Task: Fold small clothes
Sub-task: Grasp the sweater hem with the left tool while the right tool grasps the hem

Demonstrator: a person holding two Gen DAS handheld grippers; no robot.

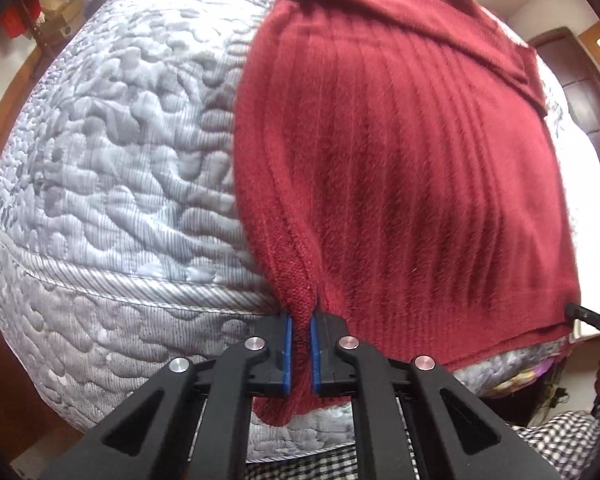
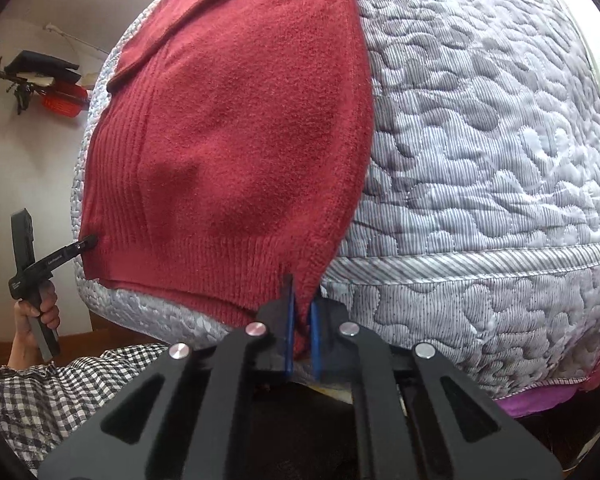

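Nearest in the left wrist view: left gripper (image 1: 301, 350), blue pads (image 1: 287, 354) drawn narrow and pinching the hem corner of the red sweater (image 1: 400, 152), a tongue of knit hanging below the jaws over the mattress side. Nearest in the right wrist view: right gripper (image 2: 302, 334), blue pads (image 2: 288, 336) likewise narrow, clamped on the opposite hem corner of the same sweater (image 2: 236, 120). Checked fabric of the person's clothing (image 2: 40, 392) low in both views, close under the grippers. Just beyond the jaws: ribbed hem lying along the front edge of the quilted grey mattress (image 1: 112, 152), slightly overhanging it. To the left in the right wrist view: left gripper (image 2: 88, 242) touching the far hem corner, handle wrapped by a hand (image 2: 36, 320). Farther on: sweater body spread flat on the mattress (image 2: 480, 140), ribs running away from the hem, a sleeve folded across the upper part. Farthest: pale wall, a red basket (image 2: 62, 106) mounted on it, and a dark wooden door (image 1: 572, 80) at the right of the left view.
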